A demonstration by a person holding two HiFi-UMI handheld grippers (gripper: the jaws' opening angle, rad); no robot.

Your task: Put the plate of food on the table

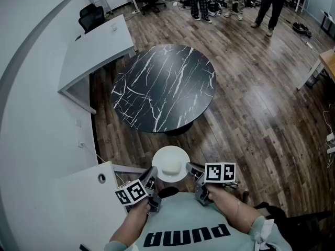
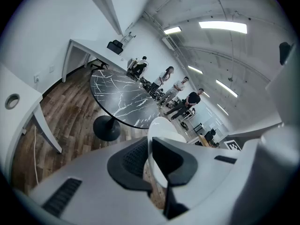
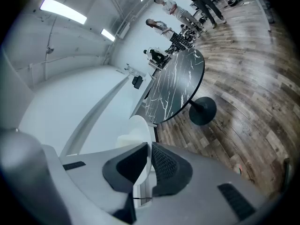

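The table (image 1: 162, 88) top looks like polished black marble with white veins. Around it the floor (image 1: 261, 103) is grainy wood planking. The plate (image 1: 161, 157) is smooth, white.

I hold the plate (image 1: 171, 162) by its rim in my left gripper (image 1: 153, 173) and right gripper (image 1: 189, 167), low in the middle of the frame. Above it, a narrow strip of wooden floor (image 1: 235, 132) separates me from the round black marble counter (image 1: 162, 85), whose whole top is free. At lower left, a white desk (image 1: 78, 203) corner crowds my left gripper. The floor to the right lies open. Another white desk (image 1: 97, 48) flanks the counter at upper left. People (image 1: 272, 4) stand well beyond it.
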